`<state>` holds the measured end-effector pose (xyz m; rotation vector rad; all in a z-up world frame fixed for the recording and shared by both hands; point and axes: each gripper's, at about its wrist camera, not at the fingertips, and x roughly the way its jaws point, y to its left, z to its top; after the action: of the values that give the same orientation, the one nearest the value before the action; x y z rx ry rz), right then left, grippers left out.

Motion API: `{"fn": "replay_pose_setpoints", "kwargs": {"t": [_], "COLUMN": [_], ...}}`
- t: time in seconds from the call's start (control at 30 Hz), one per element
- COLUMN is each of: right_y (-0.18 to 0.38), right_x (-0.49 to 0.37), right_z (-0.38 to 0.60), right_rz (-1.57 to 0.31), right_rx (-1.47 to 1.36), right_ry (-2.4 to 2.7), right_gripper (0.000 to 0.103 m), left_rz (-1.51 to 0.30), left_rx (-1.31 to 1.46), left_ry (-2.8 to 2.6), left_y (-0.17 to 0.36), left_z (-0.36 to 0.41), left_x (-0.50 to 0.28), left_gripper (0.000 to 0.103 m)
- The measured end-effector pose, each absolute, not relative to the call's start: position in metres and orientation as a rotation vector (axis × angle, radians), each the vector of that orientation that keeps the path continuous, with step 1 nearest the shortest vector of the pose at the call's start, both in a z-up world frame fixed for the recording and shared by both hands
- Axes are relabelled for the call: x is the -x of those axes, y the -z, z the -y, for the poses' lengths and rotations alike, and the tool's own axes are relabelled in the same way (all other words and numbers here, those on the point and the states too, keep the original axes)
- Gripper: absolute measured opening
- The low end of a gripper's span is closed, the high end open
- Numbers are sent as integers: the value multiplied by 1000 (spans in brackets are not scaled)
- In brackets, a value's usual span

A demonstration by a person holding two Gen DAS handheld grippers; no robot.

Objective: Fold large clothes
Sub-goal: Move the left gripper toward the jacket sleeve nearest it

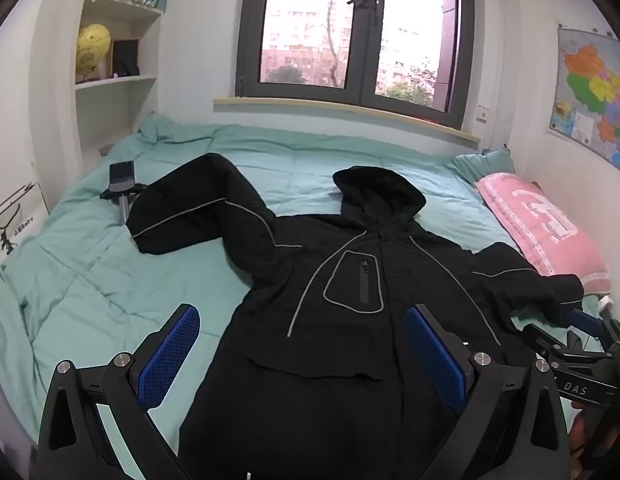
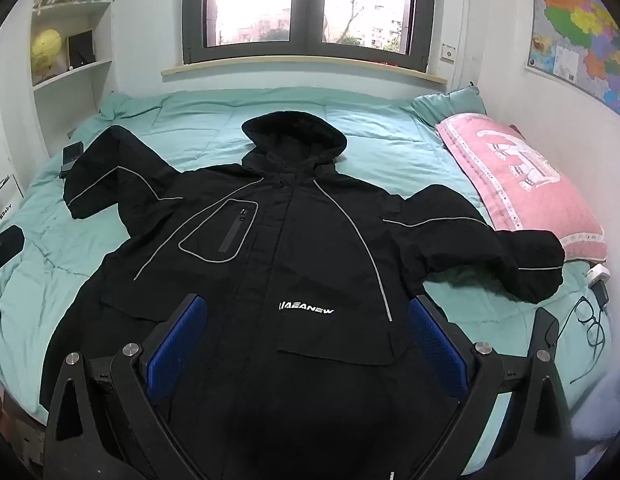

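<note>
A large black hooded jacket [image 1: 329, 300] with grey piping lies front-up and spread out on the teal bed cover; it also shows in the right wrist view [image 2: 302, 248]. Its hood points toward the window, and both sleeves lie out to the sides. My left gripper [image 1: 306, 356] is open and empty, held above the jacket's lower left part. My right gripper [image 2: 308, 348] is open and empty, above the jacket's lower front near the white logo. The right gripper also shows at the right edge of the left wrist view [image 1: 581, 344].
A pink pillow [image 2: 521, 184] lies at the bed's right side by the wall. A phone on a stand [image 1: 122, 184] sits at the far left of the bed [image 1: 90, 280]. A charger, cable and glasses [image 2: 593, 312] lie at the right edge. Shelves stand at the left.
</note>
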<state>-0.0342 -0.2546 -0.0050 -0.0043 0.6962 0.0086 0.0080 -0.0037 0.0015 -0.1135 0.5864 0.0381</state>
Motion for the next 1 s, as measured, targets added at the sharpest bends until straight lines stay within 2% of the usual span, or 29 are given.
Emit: {"fn": "replay_pose_setpoints", "kwargs": {"t": [0.67, 1.0], "right_y": [7, 15], "right_x": [33, 17], "right_z": [243, 229], "right_rz": [-704, -737], "right_rx": [3, -8], "right_ry": [-29, -7], "right_gripper": [101, 101], "left_rz": [-583, -529], "left_rx": [196, 313], "left_ry": [-35, -73], "left_y": [13, 15], "left_z": [-22, -75], "left_x": [0, 3], "left_gripper": [102, 102]}}
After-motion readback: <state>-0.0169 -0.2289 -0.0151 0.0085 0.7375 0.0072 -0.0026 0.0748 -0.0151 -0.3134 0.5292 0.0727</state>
